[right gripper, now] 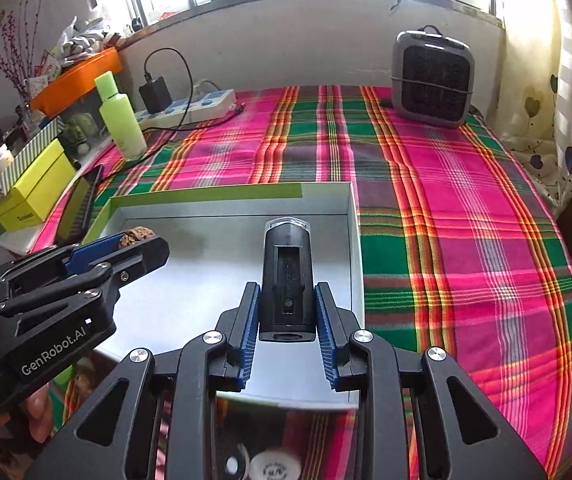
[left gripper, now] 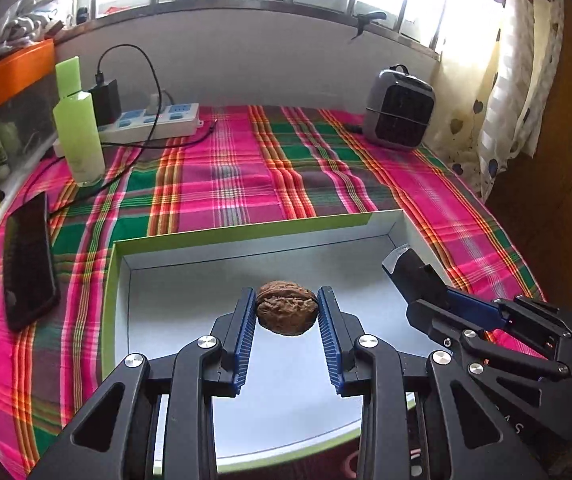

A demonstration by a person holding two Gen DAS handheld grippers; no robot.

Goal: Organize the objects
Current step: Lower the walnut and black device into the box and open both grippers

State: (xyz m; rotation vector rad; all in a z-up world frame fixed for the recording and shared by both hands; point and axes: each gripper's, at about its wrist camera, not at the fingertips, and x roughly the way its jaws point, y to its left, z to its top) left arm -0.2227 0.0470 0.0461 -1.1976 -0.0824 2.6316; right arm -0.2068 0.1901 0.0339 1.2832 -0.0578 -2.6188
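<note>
Your left gripper [left gripper: 286, 312] is nearest to the camera, and its blue ribbed pads pinch a walnut [left gripper: 286, 307] from both sides; the jaws stand only as wide as the nut. You hold the walnut in the air above the white inside of the open box [left gripper: 190, 276], which has green outer walls and lies on the plaid cloth [left gripper: 246, 168].

Your right gripper [right gripper: 286, 308] is closed on a black device with a clear cap [right gripper: 287, 276]. The device stands upright between the pads, its cap pointing away from the camera, and it hangs over the right part of the same box, near the right wall. In the right wrist view your left gripper comes in from the left side, and the two grippers are near each other but apart.

Around the box you have these things: a black phone [left gripper: 28, 264] on the cloth at the left, just beside the box; a green bottle [left gripper: 78, 136] behind it; a white power strip [left gripper: 154, 122] with a black charger [left gripper: 106, 100] and its cable; a grey fan heater [left gripper: 400, 110] at the far right corner. Nothing lies inside the box under the grippers.
</note>
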